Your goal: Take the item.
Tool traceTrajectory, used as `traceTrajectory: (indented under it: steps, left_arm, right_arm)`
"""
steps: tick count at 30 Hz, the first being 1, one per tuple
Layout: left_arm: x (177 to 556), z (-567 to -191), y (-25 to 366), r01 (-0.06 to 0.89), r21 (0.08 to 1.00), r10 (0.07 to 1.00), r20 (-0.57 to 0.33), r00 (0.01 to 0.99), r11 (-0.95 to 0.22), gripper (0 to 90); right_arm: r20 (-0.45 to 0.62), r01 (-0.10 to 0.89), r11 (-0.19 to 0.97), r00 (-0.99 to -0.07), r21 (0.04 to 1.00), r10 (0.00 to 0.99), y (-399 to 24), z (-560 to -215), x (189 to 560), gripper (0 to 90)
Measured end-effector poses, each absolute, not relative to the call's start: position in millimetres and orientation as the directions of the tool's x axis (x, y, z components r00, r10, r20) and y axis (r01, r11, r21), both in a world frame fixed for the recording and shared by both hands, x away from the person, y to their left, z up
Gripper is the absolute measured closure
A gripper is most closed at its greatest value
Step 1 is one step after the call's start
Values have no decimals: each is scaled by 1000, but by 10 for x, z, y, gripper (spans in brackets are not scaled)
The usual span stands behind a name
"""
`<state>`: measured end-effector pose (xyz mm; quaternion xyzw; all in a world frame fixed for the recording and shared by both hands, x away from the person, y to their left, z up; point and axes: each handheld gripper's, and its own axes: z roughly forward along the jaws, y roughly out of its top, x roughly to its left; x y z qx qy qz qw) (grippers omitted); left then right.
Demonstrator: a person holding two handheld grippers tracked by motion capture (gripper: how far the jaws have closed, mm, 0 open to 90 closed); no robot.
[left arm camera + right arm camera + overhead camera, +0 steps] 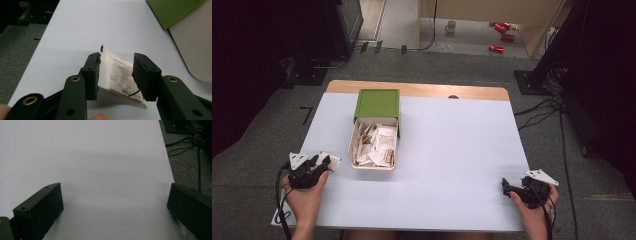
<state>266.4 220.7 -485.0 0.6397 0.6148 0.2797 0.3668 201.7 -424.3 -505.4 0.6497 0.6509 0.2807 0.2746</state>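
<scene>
The person's left gripper (pixel 328 161) is sitting at the near left part of the table (pixel 452 150), just beside the near left corner of the cream tray (pixel 352 150). In the left gripper view, a white paper packet (pixel 116 75) with small printed text and a tan strip along its lower edge is lying between the 2 black jaws. The left jaw is touching the packet's left edge, while the right jaw is standing in front of its right part with a gap showing between the pads, so the jaws are parted and not pressing on the packet. The packet is resting tilted, its lower corner near the table surface; whether it is touching the table cannot be told.

The cream tray is lying pulled out toward the person from the green box (pixel 377 103) and is holding many more white and tan packets (pixel 374 145).

The right gripper (pixel 506 186) is resting at the near right edge of the table, well apart from the tray. In the right gripper view its 2 jaws are standing wide apart with bare table between them, grasping nothing.
</scene>
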Motion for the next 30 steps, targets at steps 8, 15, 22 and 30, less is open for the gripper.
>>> traceTrajectory:
  steps: [8, 15, 22, 30]
  left_arm:
    - [2636, -4770, 2271, 559, 828, 993, -101, 67, 46, 557]
    - [2592, -4638, 2169, 531, 846, 988, -117, 101, 45, 558]
    - [2540, -4475, 2017, 501, 864, 979, -138, 153, 44, 557]
    - [2486, -4317, 1826, 472, 881, 965, -155, 210, 39, 560]
  right_arm:
    - [7, 691, -2, -5, 722, 1000, -4243, -5054, 2017, 0]
    - [7, 692, -2, -5, 722, 1000, -4243, -5054, 2018, 0]
    - [8, 692, -2, -5, 722, 1000, -4243, -5054, 2018, 0]
    - [7, 691, -1, -6, 722, 1000, -4244, -5054, 2018, 0]
